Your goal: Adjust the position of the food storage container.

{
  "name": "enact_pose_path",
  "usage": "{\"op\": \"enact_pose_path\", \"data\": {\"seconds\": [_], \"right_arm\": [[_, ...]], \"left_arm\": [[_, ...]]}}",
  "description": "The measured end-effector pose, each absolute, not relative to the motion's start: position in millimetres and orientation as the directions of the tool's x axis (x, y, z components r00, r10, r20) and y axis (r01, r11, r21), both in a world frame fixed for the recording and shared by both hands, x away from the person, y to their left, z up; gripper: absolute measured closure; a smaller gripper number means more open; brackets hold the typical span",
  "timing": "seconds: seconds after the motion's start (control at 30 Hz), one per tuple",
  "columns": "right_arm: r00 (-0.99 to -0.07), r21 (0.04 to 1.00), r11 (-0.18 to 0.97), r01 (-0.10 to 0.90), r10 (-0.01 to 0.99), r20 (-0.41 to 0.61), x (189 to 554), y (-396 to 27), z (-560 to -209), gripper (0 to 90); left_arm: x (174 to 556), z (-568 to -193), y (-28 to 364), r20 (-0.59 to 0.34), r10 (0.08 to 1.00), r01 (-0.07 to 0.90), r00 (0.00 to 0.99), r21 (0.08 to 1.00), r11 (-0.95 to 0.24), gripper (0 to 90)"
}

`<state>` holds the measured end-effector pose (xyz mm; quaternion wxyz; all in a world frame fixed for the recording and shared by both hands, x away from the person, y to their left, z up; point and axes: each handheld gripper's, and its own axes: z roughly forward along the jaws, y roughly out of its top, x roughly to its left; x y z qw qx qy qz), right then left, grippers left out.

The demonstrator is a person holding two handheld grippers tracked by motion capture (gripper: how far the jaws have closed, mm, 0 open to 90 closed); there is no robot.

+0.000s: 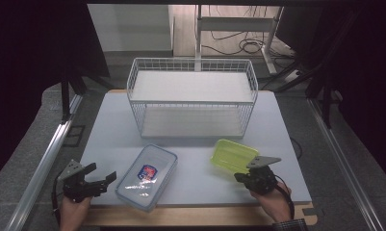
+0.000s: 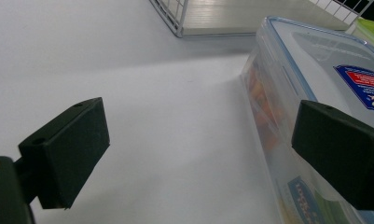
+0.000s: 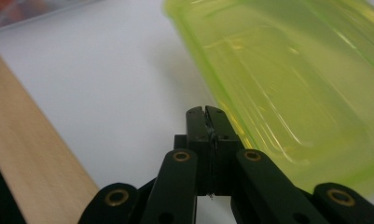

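Right gripper is clenched on the near edge of the green lid, tilted above the desk; left gripper gapes, released, beside the clear box.

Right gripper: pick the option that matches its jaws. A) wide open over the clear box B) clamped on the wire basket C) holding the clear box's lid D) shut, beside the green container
D: the right gripper has its jaws pressed together with nothing between them, right beside the green container.
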<state>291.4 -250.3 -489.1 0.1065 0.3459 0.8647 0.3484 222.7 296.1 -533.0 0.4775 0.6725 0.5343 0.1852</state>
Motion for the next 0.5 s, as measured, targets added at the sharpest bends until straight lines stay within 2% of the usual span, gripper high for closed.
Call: {"op": "enact_pose_path", "data": {"seconds": [0.17,0.27,0.4,0.5], "right_arm": [[-0.659,0.684,0.443,0.580,0.748,0.074,301,-284,-489,89.1],[-0.654,0.690,0.435,0.578,0.752,0.074,299,-288,-485,88.9],[-0.686,0.724,0.429,0.540,0.723,0.082,294,-277,-476,87.3],[-0.719,0.741,0.459,0.490,0.693,0.046,297,-249,-473,87.6]], "left_arm": [[223,-533,295,-0.265,0.892,0.549,0.367,0.836,0.023,4.7],[223,-533,295,-0.265,0.893,0.550,0.365,0.835,0.023,4.7],[223,-533,296,-0.268,0.895,0.553,0.357,0.833,0.029,4.9],[224,-533,295,-0.259,0.899,0.554,0.353,0.832,0.022,4.8]]}}
